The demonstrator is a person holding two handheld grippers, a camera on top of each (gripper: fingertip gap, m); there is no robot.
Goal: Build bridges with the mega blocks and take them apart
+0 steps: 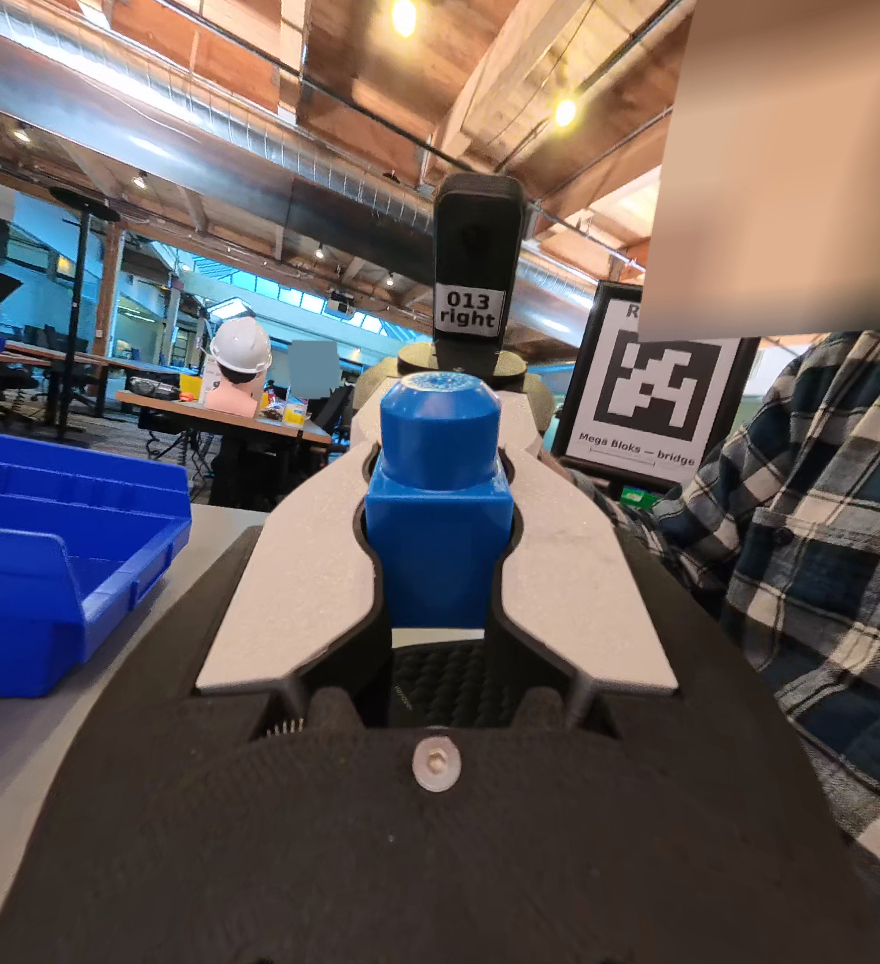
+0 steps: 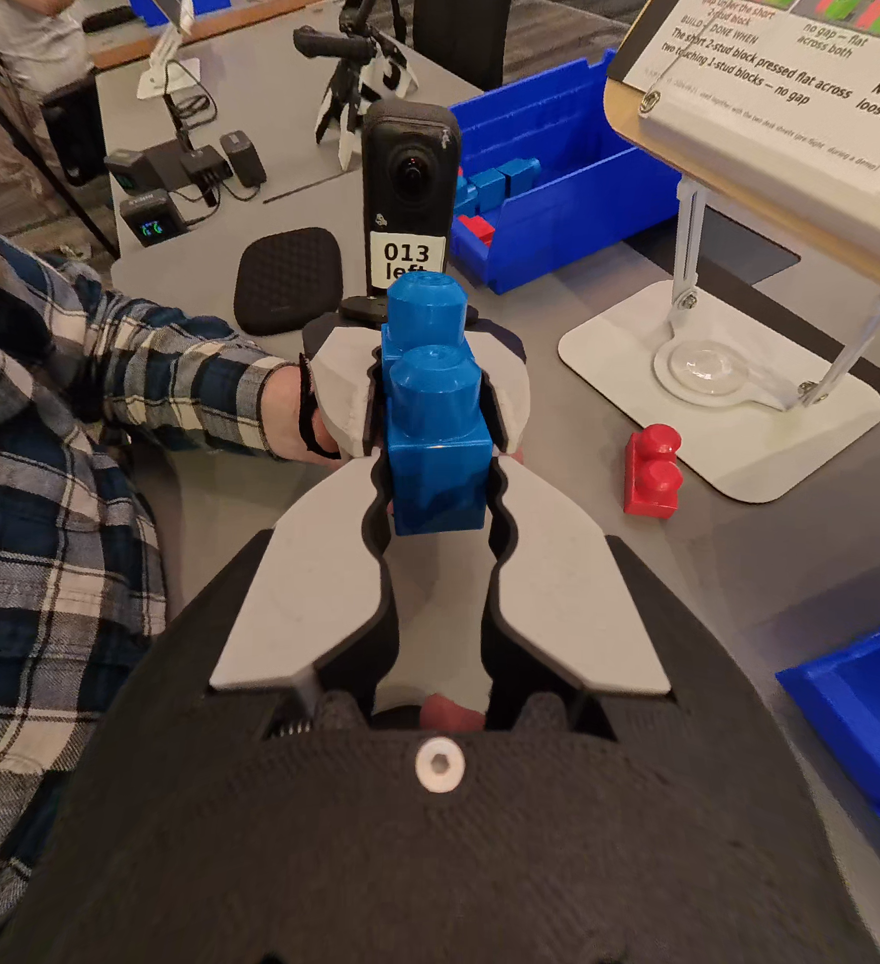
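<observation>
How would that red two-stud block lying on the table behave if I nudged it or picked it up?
The red block looks like stiff moulded plastic, so it should probably hold its shape in a gripper. It appears to lie on its side with its studs pointing sideways; a nudge would likely slide it across the smooth grey table. Its glossy faces may be somewhat slippery.

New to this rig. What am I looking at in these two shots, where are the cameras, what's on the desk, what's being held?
There is no robot arm. A person in a plaid shirt holds a handheld two-finger gripper in each hand, and each gripper carries a wide-angle camera looking forward along its own fingers. One picture is from the left gripper, the other from the right gripper; they face each other.

Both grip blue blocks: the left gripper holds the far blue block, the right gripper holds the near blue block, and the two blocks sit end to end in the air.

On the grey desk lie a red two-stud block, blue bins with more blocks, and an instruction sheet stand.
</observation>
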